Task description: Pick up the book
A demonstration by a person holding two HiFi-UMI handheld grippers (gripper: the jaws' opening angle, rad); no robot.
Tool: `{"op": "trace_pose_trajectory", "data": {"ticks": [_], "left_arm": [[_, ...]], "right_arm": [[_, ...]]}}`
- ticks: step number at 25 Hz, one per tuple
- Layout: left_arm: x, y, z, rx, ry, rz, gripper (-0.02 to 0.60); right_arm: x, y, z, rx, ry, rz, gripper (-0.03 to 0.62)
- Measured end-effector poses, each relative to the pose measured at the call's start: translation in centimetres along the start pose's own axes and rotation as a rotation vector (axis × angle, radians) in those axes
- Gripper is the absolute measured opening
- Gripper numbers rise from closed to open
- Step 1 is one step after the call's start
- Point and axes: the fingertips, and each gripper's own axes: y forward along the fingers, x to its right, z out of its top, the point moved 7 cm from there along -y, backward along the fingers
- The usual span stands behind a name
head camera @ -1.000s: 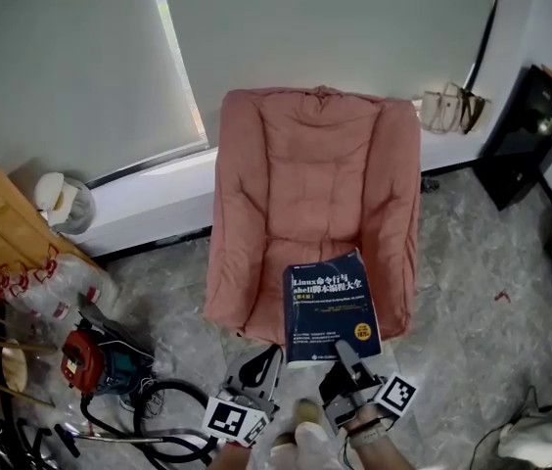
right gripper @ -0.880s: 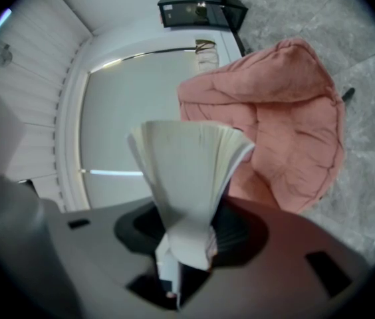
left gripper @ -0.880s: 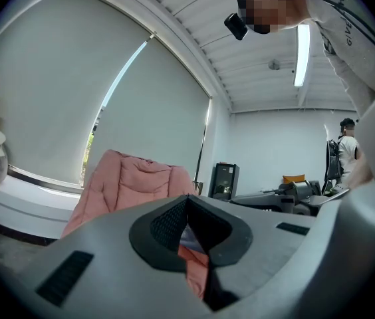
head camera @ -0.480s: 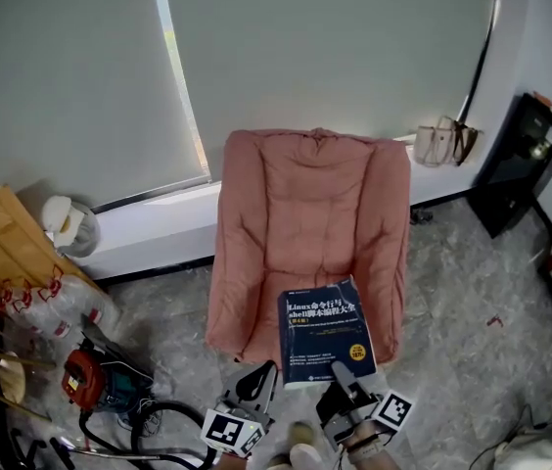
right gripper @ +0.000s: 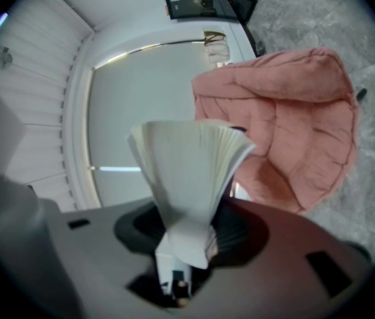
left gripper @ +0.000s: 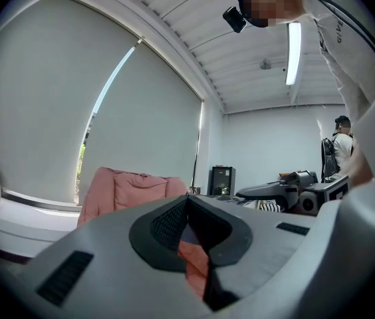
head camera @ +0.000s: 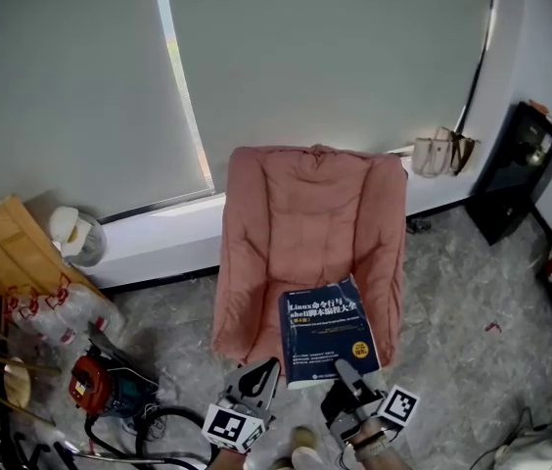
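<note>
**Book clamped in the right gripper and coming up off the chair**

Head view: the dark blue paperback book [head camera: 333, 329] sits at lower centre, over the front edge of the pink padded fabric chair [head camera: 305, 223]. Its near edge is in the right gripper [head camera: 346, 372]. The left gripper [head camera: 264, 372] is just beside it at lower left, apart from the book. Over the last second the chair has shrunk and more of the window blind shows above it, while the book has stayed in the jaws.

Left gripper view: the jaw tips meet with nothing held. Only the chair's pink shows behind them.

Right gripper view: the jaws stand fairly wide but clamp the book's thick edge, and its white pages fan out above.

The pick-up looks essentially done. What is left is keeping the one-sided grip from slipping.
</note>
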Motion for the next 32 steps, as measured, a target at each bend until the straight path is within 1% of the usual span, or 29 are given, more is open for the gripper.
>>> {"op": "trace_pose_trajectory", "data": {"ticks": [6, 15, 21, 29, 32], "left_arm": [[-0.5, -0.1, 1.1, 0.004, -0.006, -0.007, 0.009], [0.1, 0.1, 3.1, 0.043, -0.027, -0.008, 0.009], [0.1, -0.6, 3.7, 0.055, -0.054, 0.020, 0.009], [0.0, -1.6, 3.8, 0.067, -0.077, 0.026, 0.009], [-0.1, -1.6, 4.1, 0.080, -0.083, 0.027, 0.009]], "right_arm": [[-1.3, 0.4, -0.3, -0.016, -0.021, 0.014, 0.178], [-3.6, 0.2, -0.4, -0.009, -0.023, 0.040, 0.179], [-4.5, -0.1, -0.7, -0.010, -0.055, 0.056, 0.179], [-5.4, -0.2, -1.5, 0.008, -0.037, 0.091, 0.181], [-5.7, -0.3, -1.5, 0.012, -0.044, 0.095, 0.181]]}}
